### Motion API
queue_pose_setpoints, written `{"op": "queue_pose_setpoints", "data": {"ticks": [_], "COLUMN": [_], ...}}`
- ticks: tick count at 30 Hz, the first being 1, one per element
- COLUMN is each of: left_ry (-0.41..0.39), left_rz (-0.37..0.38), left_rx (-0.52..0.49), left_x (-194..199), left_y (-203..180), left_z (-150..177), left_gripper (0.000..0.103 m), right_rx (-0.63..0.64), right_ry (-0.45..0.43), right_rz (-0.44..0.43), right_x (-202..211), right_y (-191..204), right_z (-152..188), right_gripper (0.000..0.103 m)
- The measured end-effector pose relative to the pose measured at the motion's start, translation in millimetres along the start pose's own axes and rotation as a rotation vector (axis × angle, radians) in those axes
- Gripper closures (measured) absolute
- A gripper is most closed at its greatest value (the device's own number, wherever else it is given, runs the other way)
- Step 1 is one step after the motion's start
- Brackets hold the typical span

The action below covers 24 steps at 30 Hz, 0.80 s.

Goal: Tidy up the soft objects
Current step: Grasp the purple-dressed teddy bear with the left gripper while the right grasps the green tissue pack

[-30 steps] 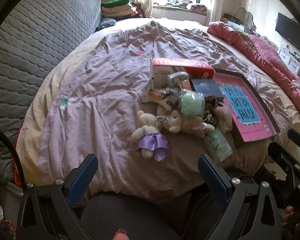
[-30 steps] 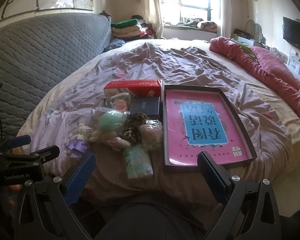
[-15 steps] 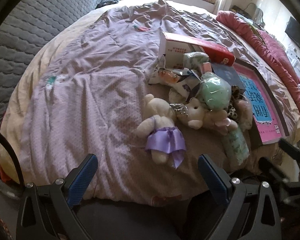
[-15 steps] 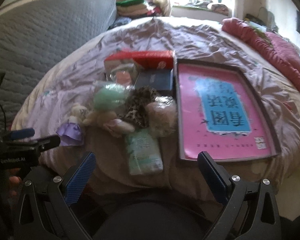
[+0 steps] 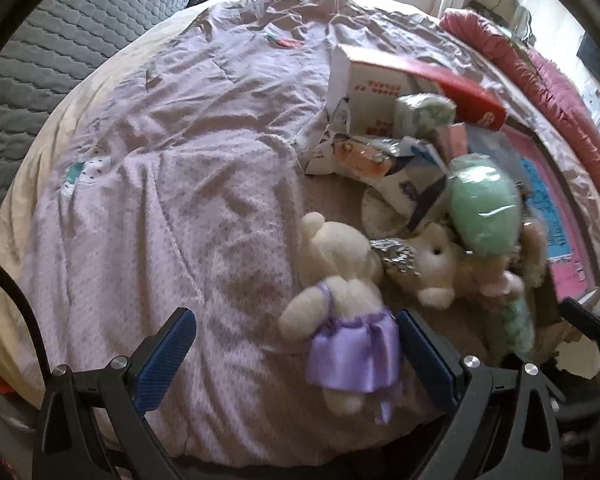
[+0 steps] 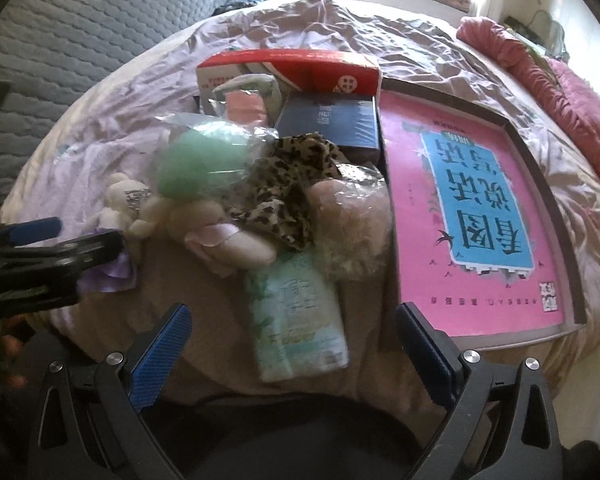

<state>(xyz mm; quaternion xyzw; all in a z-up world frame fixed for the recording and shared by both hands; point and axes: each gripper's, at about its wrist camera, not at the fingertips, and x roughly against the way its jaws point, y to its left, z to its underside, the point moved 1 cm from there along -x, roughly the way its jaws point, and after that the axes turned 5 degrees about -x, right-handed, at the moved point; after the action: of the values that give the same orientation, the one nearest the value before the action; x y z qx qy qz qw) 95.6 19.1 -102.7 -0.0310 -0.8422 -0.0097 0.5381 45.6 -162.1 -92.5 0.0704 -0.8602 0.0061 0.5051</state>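
Note:
A heap of soft things lies on the bed near its front edge. A cream plush bear in a purple skirt lies closest to my left gripper, which is open, its right finger beside the skirt. Behind it sit a second plush toy and a green ball in clear wrap. My right gripper is open just short of a pale green tissue pack. Beyond are leopard-print cloth, a beige fluffy ball in wrap and the green ball.
A shallow tray with a pink and blue printed sheet lies at the right. A red and white box, a dark blue box and snack packets stand behind the heap. Wrinkled lilac bedsheet spreads left; a red quilt is far right.
Both grippers have moved forward and down toward the heap. The purple-skirted bear now sits between the left fingers' tips, and the tissue pack is close in front of the right gripper.

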Motion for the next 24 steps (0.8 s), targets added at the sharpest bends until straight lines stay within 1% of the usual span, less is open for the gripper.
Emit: {"op": "queue_pose_setpoints", "data": {"ticks": [2, 3, 6, 7, 9, 10, 11, 12, 13, 14, 15, 16, 17, 18, 19, 21, 24], "left_ry": [-0.005, -0.004, 0.001, 0.005, 0.005, 0.005, 0.011, 0.016, 0.018, 0.020, 0.018, 0.024, 0.019, 0.013, 0.004, 0.000, -0.029], "left_rz": [0.003, 0.009, 0.025, 0.034, 0.034, 0.037, 0.039, 0.039, 0.034, 0.028, 0.032, 0.035, 0.044, 0.050, 0.039, 0.042, 0.089], "left_rx": [0.001, 0.003, -0.001, -0.011, -0.016, -0.017, -0.017, -0.021, -0.026, -0.032, -0.039, -0.044, -0.046, -0.051, -0.063, -0.069, -0.021], "left_x": [-4.0, -5.9, -11.0, -12.9, -15.4, -17.2, -19.0, -21.4, -23.2, -24.1, -25.2, -26.7, -26.3, -25.0, -23.4, -21.2, -11.8], "left_y": [1.3, 1.6, 0.5, -0.6, -0.7, -1.1, -1.7, -2.6, -3.5, -5.0, -6.6, -8.6, -10.5, -11.5, -13.8, -14.8, -5.6], "left_z": [-0.7, -1.0, -2.0, -2.6, -4.2, -4.4, -4.4, -4.4, -4.7, -4.7, -5.0, -5.4, -5.6, -4.7, -4.2, -2.2, 1.8], "left_gripper": [0.003, 0.003, 0.006, 0.007, 0.012, 0.013, 0.015, 0.019, 0.022, 0.029, 0.035, 0.038, 0.048, 0.050, 0.051, 0.057, 0.060], "right_rx": [0.003, -0.001, -0.013, 0.004, 0.033, 0.044, 0.045, 0.039, 0.023, 0.007, -0.016, -0.032, -0.050, -0.065, -0.076, -0.081, -0.085], "right_ry": [0.012, 0.017, 0.071, 0.071, 0.074, 0.099, 0.118, 0.131, 0.141, 0.143, 0.142, 0.139, 0.138, 0.137, 0.134, 0.125, 0.115], "right_rz": [0.014, 0.011, 0.015, 0.030, 0.002, 0.006, 0.027, 0.027, 0.021, 0.016, -0.006, -0.025, -0.045, -0.065, -0.086, -0.111, -0.147], "right_x": [-2.9, -4.0, -18.3, -20.1, -23.6, -29.4, -35.0, -40.0, -43.9, -45.2, -44.4, -43.0, -41.3, -39.6, -37.0, -32.0, -24.1], "right_y": [0.7, 1.3, 1.7, 5.7, 13.3, 15.8, 15.7, 14.1, 11.1, 7.9, 3.1, -0.4, -4.7, -7.8, -11.0, -12.8, -16.7], "right_z": [-0.1, 0.9, 1.3, 1.1, -0.7, -0.9, -0.7, -1.0, -2.1, -3.3, -4.5, -4.8, -4.6, -5.3, -4.9, -4.4, -1.7], "right_gripper": [0.008, 0.009, 0.010, 0.010, 0.018, 0.028, 0.031, 0.032, 0.037, 0.043, 0.045, 0.051, 0.055, 0.055, 0.057, 0.060, 0.062]}}
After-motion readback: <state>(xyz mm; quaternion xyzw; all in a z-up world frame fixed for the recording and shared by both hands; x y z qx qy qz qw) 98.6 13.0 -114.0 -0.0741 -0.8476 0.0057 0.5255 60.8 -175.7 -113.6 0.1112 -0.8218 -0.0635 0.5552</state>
